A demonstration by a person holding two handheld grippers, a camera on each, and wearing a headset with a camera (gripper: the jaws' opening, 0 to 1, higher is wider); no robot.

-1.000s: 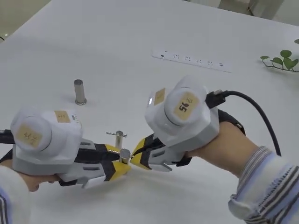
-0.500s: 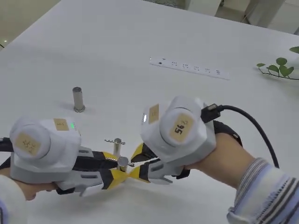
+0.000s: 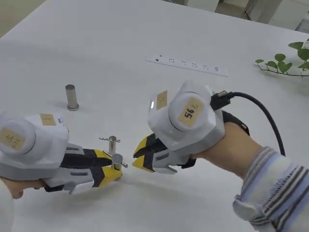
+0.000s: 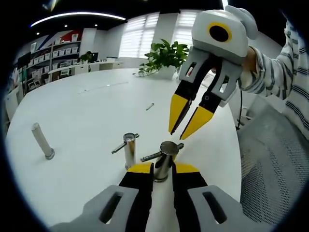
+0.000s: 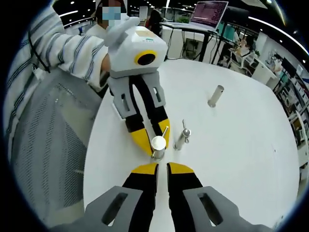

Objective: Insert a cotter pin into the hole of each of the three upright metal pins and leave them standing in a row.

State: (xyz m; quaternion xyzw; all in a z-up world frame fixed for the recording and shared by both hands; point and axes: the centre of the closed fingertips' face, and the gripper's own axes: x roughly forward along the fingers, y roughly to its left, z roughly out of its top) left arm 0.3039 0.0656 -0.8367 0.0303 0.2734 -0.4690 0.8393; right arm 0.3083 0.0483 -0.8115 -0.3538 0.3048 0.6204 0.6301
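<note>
Steel near pin (image 4: 164, 162), cotter pin (image 4: 152, 155) through it, clamped in left gripper (image 4: 163, 168). Right gripper (image 4: 178, 133) just beside, jaws slightly apart, empty. Bare pin (image 4: 42, 141) well apart.

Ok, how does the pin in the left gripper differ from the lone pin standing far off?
The clamped pin has a cotter pin through its top; the lone pin shows none. The clamped pin sits between the jaws of the left gripper; the lone pin stands free, apart. Both are upright grey metal cylinders.
</note>
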